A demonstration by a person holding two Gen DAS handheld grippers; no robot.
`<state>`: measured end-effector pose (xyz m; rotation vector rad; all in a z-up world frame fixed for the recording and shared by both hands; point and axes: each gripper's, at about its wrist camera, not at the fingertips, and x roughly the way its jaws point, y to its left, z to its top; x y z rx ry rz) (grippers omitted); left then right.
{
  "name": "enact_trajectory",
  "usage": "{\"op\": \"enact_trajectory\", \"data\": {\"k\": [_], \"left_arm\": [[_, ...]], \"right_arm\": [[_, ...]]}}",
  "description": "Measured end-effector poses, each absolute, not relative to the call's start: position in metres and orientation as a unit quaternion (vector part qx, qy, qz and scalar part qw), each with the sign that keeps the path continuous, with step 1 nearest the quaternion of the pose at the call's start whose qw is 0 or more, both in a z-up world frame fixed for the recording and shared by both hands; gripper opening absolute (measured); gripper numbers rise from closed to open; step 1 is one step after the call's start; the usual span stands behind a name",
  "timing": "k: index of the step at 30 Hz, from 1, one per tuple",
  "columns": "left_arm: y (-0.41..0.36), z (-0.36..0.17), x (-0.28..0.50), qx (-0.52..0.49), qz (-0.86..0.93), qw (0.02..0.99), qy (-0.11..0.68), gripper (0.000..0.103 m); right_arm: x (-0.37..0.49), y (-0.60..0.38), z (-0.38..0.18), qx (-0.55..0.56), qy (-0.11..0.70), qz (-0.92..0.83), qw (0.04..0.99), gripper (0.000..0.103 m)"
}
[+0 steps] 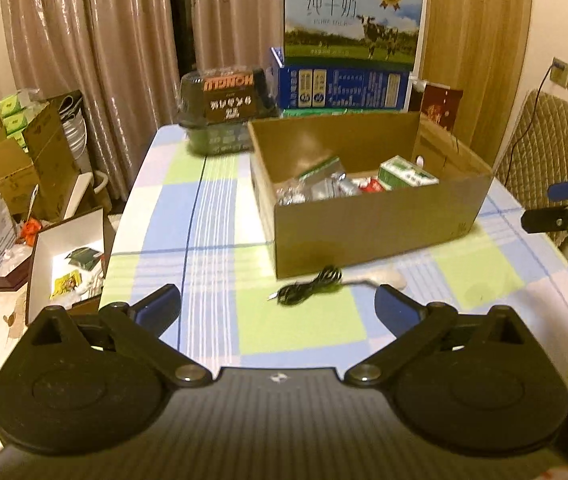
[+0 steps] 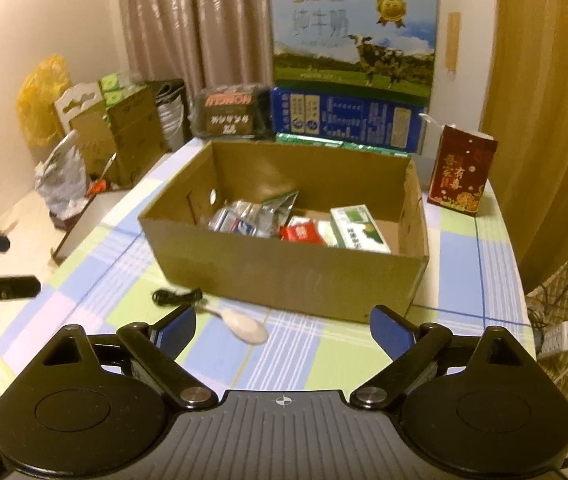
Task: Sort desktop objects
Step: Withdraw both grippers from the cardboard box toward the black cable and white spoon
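Note:
An open cardboard box [image 1: 368, 228] [image 2: 284, 272] stands on the checked tablecloth and holds foil packets [image 2: 252, 216], a red packet [image 2: 302, 234] and a green-white carton [image 1: 406, 174] [image 2: 358, 228]. In front of it lie a coiled black cable [image 1: 308, 282] [image 2: 174, 296] and a white spoon [image 1: 380, 278] [image 2: 240, 322]. My left gripper [image 1: 278, 308] is open, nothing between its fingers, just short of the cable. My right gripper [image 2: 282, 330] is also open and empty, with the spoon near its left finger. Each gripper shows at the edge of the other's view.
Behind the box stand stacked milk cartons [image 1: 352, 16] [image 2: 354, 36], a dark packaged tray [image 1: 228, 108] and a red gift box [image 2: 462, 170]. Boxes and bags crowd the floor at left [image 1: 36, 152]. A padded chair [image 1: 556, 140] stands at right.

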<state>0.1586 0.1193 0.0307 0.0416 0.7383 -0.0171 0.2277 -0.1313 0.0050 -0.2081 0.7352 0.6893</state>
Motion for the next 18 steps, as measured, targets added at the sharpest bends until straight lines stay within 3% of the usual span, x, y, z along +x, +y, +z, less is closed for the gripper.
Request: {"op": "enact_trajectory", "data": {"k": [18], "left_arm": [[0.119,-0.012,0.172,0.062,-0.074,0.916,0.39,0.101]], "right_arm": [[0.226,-0.111,-0.04,-0.188,0.361,0.376,0.832,0.091]]}}
